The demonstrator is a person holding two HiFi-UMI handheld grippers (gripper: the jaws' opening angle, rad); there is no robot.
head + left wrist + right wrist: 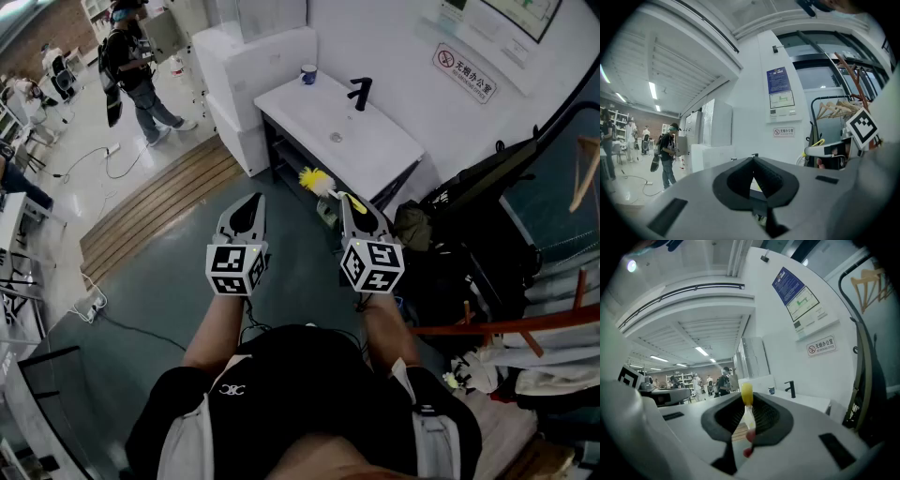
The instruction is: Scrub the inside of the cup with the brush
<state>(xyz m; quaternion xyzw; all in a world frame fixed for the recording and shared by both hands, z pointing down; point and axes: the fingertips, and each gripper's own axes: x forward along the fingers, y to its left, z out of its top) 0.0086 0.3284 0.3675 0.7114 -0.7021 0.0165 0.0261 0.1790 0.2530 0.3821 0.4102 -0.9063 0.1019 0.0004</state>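
Head view looks steeply down; both gripper views face level, sharing the counter (384,155).

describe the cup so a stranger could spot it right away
Find the white sink counter against the wall. At its far end, left of the black faucet, stands the cup: small, dark blue with a pale rim, the only loose thing on top.
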